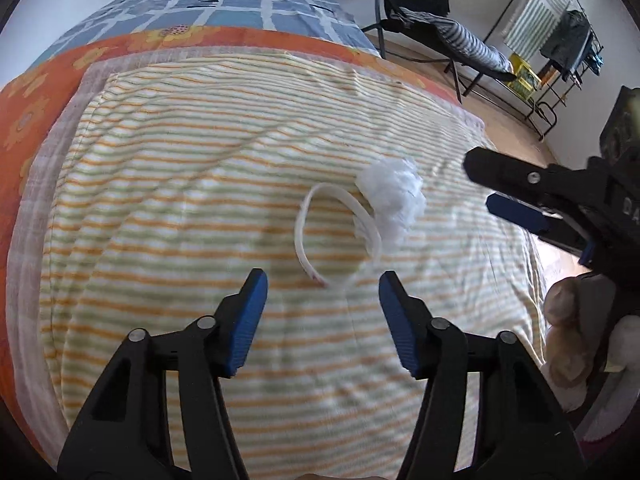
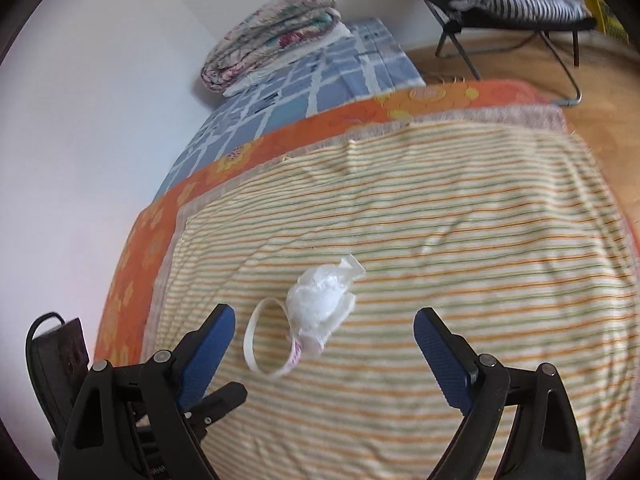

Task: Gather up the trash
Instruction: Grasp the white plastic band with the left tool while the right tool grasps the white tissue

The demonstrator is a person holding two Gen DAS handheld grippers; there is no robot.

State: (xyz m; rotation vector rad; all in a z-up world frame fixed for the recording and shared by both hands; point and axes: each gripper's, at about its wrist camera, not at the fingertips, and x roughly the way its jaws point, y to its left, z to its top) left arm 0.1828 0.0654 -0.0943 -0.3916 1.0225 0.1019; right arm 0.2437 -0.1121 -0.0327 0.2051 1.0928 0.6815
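Note:
A crumpled white tissue wad (image 1: 394, 196) lies on the striped blanket (image 1: 200, 184), touching a thin white paper ring (image 1: 320, 232) beside it. My left gripper (image 1: 323, 288) is open and empty, its blue pads just short of the ring. My right gripper (image 1: 480, 188) comes in from the right, open, a short way right of the wad. In the right wrist view the wad (image 2: 320, 308) and ring (image 2: 268, 344) lie between and just ahead of the open right gripper (image 2: 325, 322). The left gripper's finger (image 2: 224, 400) shows at lower left.
The bed carries an orange flowered cover (image 1: 36, 104), a blue checked sheet (image 1: 224, 4) and folded quilts (image 2: 272, 28) by the wall. A black folding chair with striped cloth (image 1: 460, 36) and a clothes rack (image 1: 560, 40) stand on the wooden floor at the right.

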